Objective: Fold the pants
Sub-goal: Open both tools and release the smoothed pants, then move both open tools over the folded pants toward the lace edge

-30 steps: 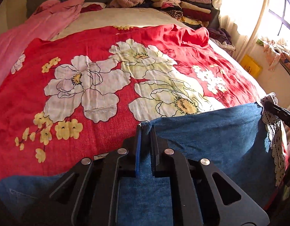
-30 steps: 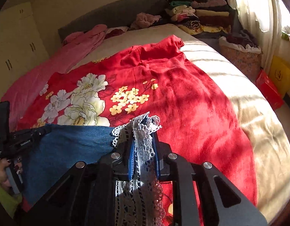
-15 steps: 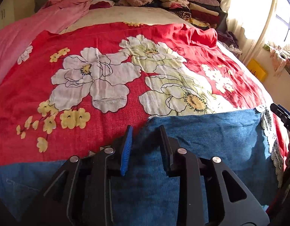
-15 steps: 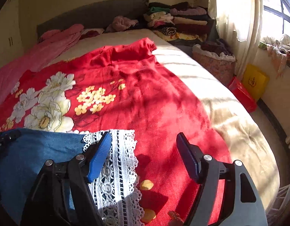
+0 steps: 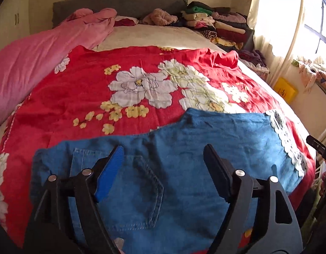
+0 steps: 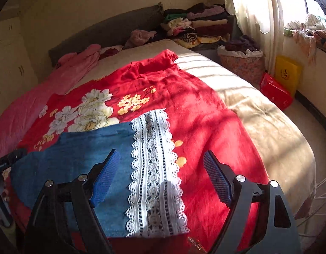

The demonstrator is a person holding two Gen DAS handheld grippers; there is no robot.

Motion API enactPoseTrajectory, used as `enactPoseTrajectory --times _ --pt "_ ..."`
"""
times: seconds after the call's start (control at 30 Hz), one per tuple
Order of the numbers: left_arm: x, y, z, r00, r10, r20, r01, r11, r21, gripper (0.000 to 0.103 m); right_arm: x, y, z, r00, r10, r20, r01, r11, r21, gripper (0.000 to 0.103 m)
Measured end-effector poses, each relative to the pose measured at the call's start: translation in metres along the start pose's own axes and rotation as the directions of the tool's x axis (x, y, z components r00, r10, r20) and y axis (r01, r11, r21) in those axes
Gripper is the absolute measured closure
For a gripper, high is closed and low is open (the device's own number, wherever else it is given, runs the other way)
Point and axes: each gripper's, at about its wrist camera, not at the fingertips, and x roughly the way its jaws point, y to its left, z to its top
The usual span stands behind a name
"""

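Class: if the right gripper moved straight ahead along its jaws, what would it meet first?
Probably the white lace hem of the blue denim pants lying beneath the open right gripper; depth is uncertain.

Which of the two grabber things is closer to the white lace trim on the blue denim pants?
Right. The right gripper hovers open directly over the white lace trim; the left gripper hangs open above the back pocket, across the blue denim pants.
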Motion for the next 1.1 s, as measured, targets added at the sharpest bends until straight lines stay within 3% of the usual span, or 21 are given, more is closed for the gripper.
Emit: enactPoseTrajectory --times 0.27,0.37,0.47,0.7,0.9,0.93,1.1 --pt "0.009 -0.002 -0.052 0.992 -0.005 -0.124 0.010 0.999 0.033 0.017 0.010 0.064 -0.031 0.991 0.080 -0.106 -0.094 0.986 -0.135 0.023" --pt "0.022 0.006 -0.061 0.976 0.092 -0.196 -0.081 0.995 0.061 0.016 0.021 0.063 -0.033 0.985 0.034 -0.167 -0.057 0.989 -0.136 0.023" --pt "0.026 0.024 -0.064 0.974 0.058 -0.217 -0.059 0.998 0.003 0.016 0.033 0.042 -0.037 0.971 0.028 -0.237 -0.050 0.995 -0.087 0.023" --pt "0.027 0.024 -0.063 0.978 0.046 -0.205 -0.046 0.999 0.003 0.016 0.039 0.055 -0.047 0.968 -0.053 -0.246 0.007 0.983 -0.184 0.022" --pt "0.017 0.017 -0.060 0.976 0.023 -0.216 -0.021 1.000 0.013 0.010 0.019 0.043 -0.039 0.978 0.036 -0.205 -0.054 0.995 -0.079 0.020" --pt "0.016 0.017 -0.060 0.976 0.019 -0.215 -0.017 1.000 0.010 0.010 0.015 0.044 -0.038 0.980 0.035 -0.197 -0.051 0.996 -0.079 0.015" --pt "0.008 0.012 -0.057 0.979 -0.005 -0.206 0.007 1.000 0.009 0.010 -0.001 0.046 -0.034 0.986 0.030 -0.163 -0.043 0.996 -0.079 0.012"
